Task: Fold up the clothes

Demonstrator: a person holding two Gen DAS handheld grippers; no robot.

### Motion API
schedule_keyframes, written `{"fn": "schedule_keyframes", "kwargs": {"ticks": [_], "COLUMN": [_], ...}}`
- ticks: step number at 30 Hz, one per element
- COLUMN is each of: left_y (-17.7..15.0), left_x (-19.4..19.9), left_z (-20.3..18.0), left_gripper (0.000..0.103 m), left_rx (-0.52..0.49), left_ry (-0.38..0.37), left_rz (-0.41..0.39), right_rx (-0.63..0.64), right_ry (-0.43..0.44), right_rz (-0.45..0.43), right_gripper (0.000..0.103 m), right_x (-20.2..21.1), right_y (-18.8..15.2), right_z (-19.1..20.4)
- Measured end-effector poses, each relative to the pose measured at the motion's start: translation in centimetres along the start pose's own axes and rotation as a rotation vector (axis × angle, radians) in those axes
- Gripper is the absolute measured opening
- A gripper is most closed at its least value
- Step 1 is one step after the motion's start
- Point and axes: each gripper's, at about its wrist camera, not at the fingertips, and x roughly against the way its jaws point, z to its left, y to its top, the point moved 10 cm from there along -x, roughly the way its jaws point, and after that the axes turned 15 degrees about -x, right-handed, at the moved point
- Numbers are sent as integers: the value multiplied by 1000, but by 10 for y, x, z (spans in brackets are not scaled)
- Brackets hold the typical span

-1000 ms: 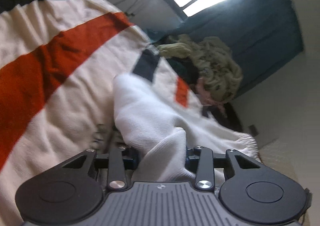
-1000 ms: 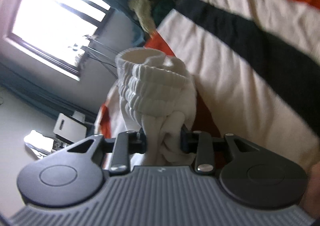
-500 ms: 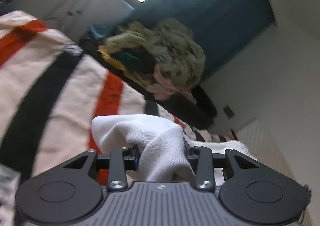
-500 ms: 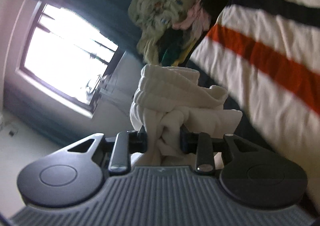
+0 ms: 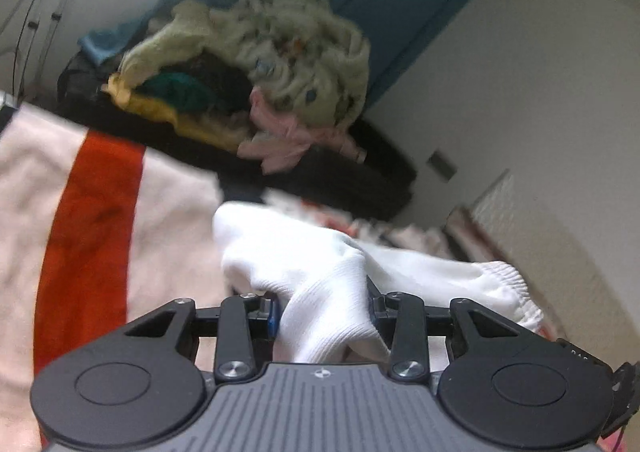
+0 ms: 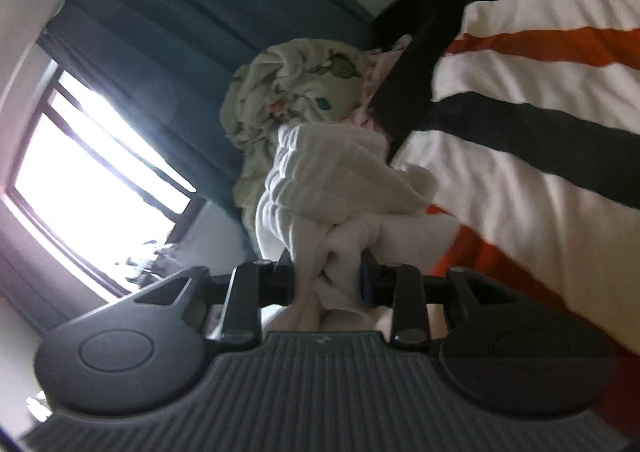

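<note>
My left gripper [image 5: 322,312] is shut on a white ribbed sock [image 5: 304,264]; its toe end sticks out ahead and its cuff [image 5: 504,284] hangs to the right. My right gripper [image 6: 328,280] is shut on bunched white ribbed sock fabric [image 6: 336,179], held up off the bed. Whether both hold the same sock cannot be told. Below lies a cream bedspread with orange and black stripes [image 5: 92,219], also in the right wrist view [image 6: 532,155].
A heap of unfolded clothes, pale green floral, yellow, teal and pink [image 5: 280,63], lies on a dark base at the bed's far end, also in the right wrist view [image 6: 292,91]. Teal curtains [image 6: 168,47] and a bright window [image 6: 80,171] stand behind. A white wall [image 5: 520,91] is at right.
Both grippers have lifted and swung with the sock fabric still clamped. The views have tilted away from the bedspread toward the clothes heap, curtain and wall.
</note>
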Motion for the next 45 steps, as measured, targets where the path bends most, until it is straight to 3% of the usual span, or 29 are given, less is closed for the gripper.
{"fn": "schedule_keyframes", "kwargs": {"ticks": [3,6,8,10,13,16,18,21,30,34,40,41,42,44,45], "left_y": [-63,-103,-113,-112,-103,-93,-84,-64,-15,-10,-19,-24,-28,-36,-41], "left_x": [-17,-15,-13,-4,11,41,62,101,226,271,325,332,338,346,351], "left_z": [14,25,28,28,21,10,1,-20,-125,-165,-202,-205,-207,-209,-208], "left_gripper": [39,41,47,49,52,55,63,65,78,80,95,100,102,103,103], "left_rx": [-44,-71,-87,-108,-168,-235,-265,-286,-404,-435,-449,-454,-458,-460,-458], "left_ry": [-4,9,20,48,109,171,204,219,230,234,243,247,251,262,268], "left_rz": [64,54,54,66,116,139,137,94,-61,-115,-184,-189,-193,-194,-195], "right_rx": [-36,-47,-80,-142,-238,-251,-223,-136,186,300,496,516,535,568,584], "right_ry": [-80,-147,-148,-187,-253,-359,-379,-376,-227,-160,-76,-67,-57,-38,-32], "right_rz": [10,-1,-13,6,42,46,46,54,67,47,-6,-8,-11,-29,-40], "right_gripper": [34,34,37,43,45,45,45,44,44,45,45,53,70,90,91], "right_x": [-5,4,10,9,13,33,48,75,165,203,255,261,267,278,282], "right_y": [-28,-58,-71,-74,-69,-66,-66,-67,-78,-85,-109,-114,-120,-130,-135], "right_z": [-69,-117,-133,-144,-145,-133,-118,-86,37,79,122,124,126,127,127]}}
